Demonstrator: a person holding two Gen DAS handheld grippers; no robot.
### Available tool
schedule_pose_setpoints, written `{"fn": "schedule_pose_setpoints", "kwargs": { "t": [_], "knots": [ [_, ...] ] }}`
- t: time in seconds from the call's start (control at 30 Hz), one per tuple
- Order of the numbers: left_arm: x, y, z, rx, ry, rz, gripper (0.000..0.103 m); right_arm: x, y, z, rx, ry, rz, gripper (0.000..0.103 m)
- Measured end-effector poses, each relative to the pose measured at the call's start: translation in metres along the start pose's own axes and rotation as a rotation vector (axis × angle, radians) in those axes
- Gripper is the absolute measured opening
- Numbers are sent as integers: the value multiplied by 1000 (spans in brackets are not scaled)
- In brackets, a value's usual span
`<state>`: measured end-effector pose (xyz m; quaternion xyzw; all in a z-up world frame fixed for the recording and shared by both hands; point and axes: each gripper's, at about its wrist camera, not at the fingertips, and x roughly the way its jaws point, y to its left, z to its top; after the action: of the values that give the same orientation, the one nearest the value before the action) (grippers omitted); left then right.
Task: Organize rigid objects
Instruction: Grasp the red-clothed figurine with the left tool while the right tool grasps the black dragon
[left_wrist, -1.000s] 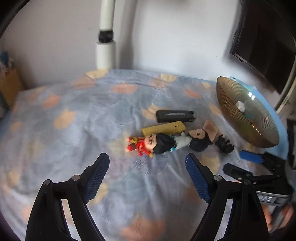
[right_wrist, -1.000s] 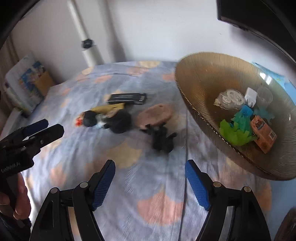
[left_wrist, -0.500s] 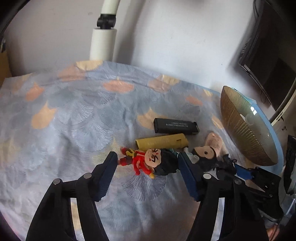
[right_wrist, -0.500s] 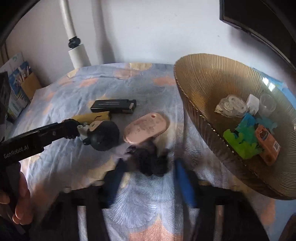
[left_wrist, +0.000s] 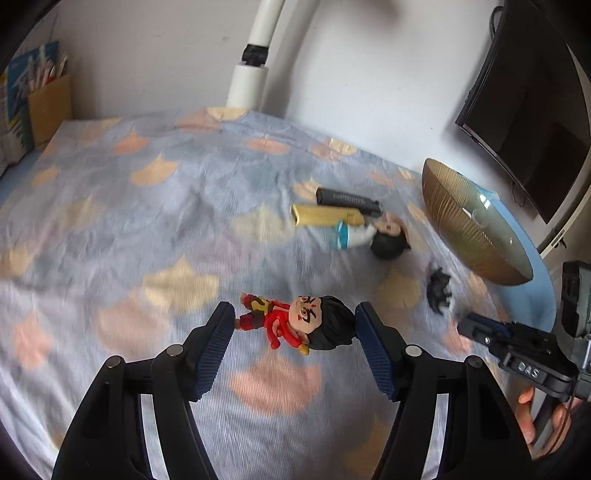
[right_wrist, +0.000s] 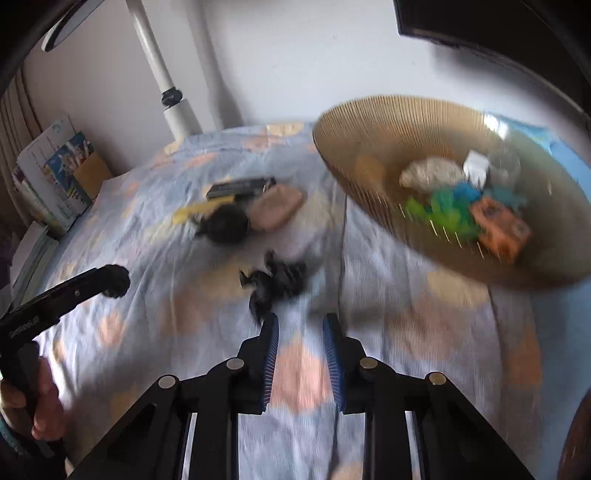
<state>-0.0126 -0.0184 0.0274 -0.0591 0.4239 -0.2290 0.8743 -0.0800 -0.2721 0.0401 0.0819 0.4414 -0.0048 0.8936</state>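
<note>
Red-clad figurine (left_wrist: 295, 323) pinched lengthwise in left hand-held gripper (left_wrist: 295, 328), right hand-held gripper (right_wrist: 300, 334) pressed together, empty

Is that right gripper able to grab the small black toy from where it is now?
Probably not yet. The right gripper is shut with nothing between its pads, and the black toy lies just beyond its tips. Nothing blocks the way; it would need to open first.

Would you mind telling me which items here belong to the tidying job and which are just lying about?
Job:
red figurine
black toy
dark-haired doll
yellow tube
black bar
pink case
ribbed bowl

Lying about:
books
white pole
</note>
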Motion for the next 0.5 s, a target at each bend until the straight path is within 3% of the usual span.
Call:
{"fn": "schedule_pose_setpoints", "kwargs": {
  "t": [0.17, 0.2, 0.23, 0.3, 0.5],
  "knots": [
    [-3, -2, -12, -6, 8, 36, 65, -9, 1, -11, 7, 71, 90, 29],
    [-3, -4, -13, 1, 2, 53, 65, -9, 2, -9, 9, 69, 97, 36],
    [-3, -7, -14, 10, 5, 80, 65, -9, 5, -4, 7, 62, 96, 53],
    [-4, -8, -17, 13, 6, 96, 66, -4, 13, 5, -4, 50, 74, 74],
    [-11, -5, -31, -62, 59, 99, 70, 28, 23, 31, 22, 61, 70, 76]
  ]
}}
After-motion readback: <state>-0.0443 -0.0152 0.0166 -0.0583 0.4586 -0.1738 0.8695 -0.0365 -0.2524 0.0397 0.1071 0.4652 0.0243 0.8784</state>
